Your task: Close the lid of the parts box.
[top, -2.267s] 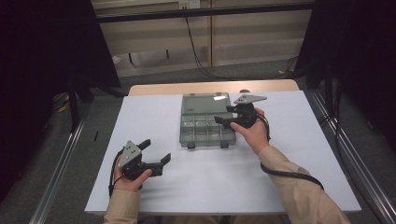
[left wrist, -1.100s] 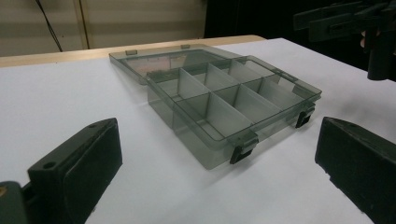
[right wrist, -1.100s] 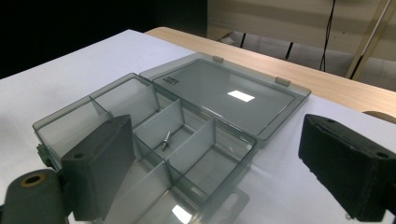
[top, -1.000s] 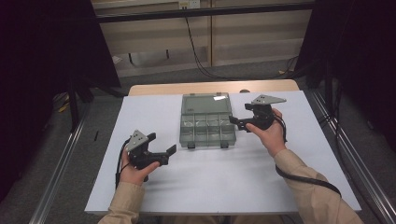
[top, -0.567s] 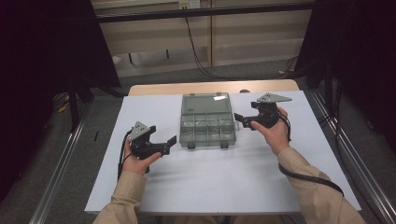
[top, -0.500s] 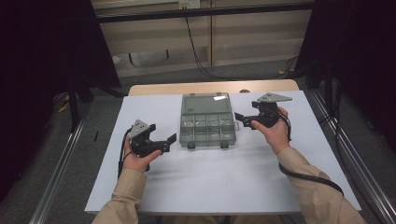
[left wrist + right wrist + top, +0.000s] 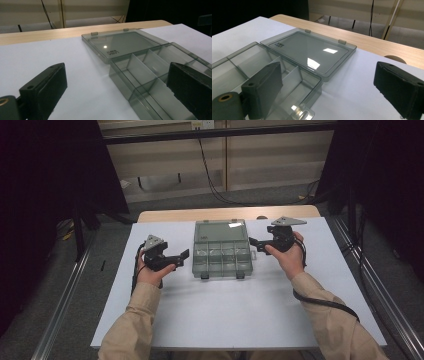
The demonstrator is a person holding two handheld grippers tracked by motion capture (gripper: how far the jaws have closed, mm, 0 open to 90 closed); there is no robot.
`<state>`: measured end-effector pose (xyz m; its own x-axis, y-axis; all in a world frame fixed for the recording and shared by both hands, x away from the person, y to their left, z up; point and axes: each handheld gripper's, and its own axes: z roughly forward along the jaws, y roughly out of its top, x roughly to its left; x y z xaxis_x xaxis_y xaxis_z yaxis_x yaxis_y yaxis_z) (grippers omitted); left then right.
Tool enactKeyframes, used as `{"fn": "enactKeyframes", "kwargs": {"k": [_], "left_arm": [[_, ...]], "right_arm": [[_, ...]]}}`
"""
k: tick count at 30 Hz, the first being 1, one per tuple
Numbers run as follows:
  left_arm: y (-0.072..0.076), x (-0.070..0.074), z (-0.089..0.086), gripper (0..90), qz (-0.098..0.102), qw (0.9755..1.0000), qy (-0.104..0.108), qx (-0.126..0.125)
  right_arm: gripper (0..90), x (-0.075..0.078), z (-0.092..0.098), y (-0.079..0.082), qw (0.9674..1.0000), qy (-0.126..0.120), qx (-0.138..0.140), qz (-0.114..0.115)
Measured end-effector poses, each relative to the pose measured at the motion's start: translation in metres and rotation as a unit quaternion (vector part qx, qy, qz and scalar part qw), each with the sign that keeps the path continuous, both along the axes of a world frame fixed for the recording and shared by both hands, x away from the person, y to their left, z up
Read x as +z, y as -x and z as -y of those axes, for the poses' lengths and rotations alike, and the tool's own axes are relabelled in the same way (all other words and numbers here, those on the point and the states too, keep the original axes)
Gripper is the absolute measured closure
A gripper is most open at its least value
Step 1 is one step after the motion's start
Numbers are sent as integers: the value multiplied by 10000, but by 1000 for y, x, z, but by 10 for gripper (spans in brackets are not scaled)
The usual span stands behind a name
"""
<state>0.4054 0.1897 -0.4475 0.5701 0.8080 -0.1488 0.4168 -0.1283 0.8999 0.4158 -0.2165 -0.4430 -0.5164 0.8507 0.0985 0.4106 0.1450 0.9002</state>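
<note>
A clear grey plastic compartment box point(image 7: 221, 257) lies open in the middle of the table, with its lid point(image 7: 221, 231) folded flat on the far side. Its compartments look empty. My left gripper point(image 7: 183, 255) is held just left of the box, jaws open and pointing at its left wall. In the left gripper view the box point(image 7: 150, 72) and the lid point(image 7: 120, 45) lie ahead between the open left gripper point(image 7: 116, 75) jaws. My right gripper point(image 7: 253, 242) hovers open at the box's right edge. The right gripper view has the lid point(image 7: 312, 52) and the box point(image 7: 249, 62) ahead of the right gripper point(image 7: 327, 75).
A white sheet point(image 7: 225, 315) covers the table, and a strip of bare wood point(image 7: 165, 215) runs along the far edge. Metal rails point(image 7: 65, 310) flank both sides. Cables trail from both grippers along the person's forearms.
My left gripper has moved forward and right, up to the box's left side. My right gripper has shifted right, from over the box to its right edge. Both stay open.
</note>
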Motion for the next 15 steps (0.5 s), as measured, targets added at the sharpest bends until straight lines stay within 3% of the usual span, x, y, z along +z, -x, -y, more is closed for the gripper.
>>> {"fn": "enactKeyframes", "kwargs": {"k": [8,15], "left_arm": [[-32,-2,6,39,-143,9997,-3,186],[-54,-2,10,44,-200,9994,-131,242]], "right_arm": [[85,-9,-3,-13,9998,55,-149,-99],[91,-13,-7,-26,9996,11,-238,-144]]}}
